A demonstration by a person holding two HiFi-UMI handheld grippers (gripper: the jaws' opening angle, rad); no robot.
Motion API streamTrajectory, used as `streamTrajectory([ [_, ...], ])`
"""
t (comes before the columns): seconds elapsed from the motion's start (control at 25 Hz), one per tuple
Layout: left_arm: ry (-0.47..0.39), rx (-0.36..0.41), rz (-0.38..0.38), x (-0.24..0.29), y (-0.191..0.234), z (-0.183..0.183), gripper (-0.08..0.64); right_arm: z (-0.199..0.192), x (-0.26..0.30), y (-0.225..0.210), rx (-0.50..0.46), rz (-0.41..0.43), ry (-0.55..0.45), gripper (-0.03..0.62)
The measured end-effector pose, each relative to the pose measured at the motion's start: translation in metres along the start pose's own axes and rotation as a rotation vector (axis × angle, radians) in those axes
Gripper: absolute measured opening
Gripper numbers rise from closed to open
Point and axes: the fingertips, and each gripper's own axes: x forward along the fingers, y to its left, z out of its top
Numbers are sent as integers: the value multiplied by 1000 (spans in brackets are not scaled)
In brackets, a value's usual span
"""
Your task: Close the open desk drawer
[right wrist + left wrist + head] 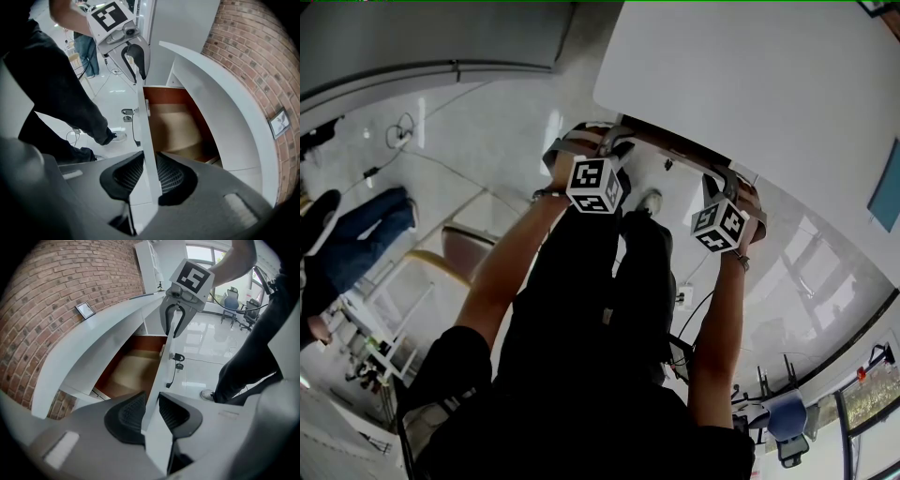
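The white desk has its drawer pulled out below the near edge. The drawer's white front panel stands on edge, with a key in its lock and a bare wooden inside. My left gripper is shut on one end of that panel's top edge, one pad on each face. At the other end my right gripper is clamped on the same panel. In the head view the left gripper and right gripper sit side by side at the drawer front.
A brick wall with a small framed picture runs behind the desk. My own legs in black trousers stand just before the drawer. A seated person in jeans is at the left, and office chairs at the lower right.
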Motion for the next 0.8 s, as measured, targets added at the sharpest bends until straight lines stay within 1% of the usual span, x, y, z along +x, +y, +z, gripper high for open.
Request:
streamTrajectory([
  [0.48,-9,7,20,4,17,3,106,3,1,-17,6,-25,-7,91],
  [0.64,-17,-5,15,3,15,4,107,3,1,-16,8,-25,-9,91],
  [0.8,-21,-12,33,5,20,5,109,3,2,-22,13,-50,-12,94],
])
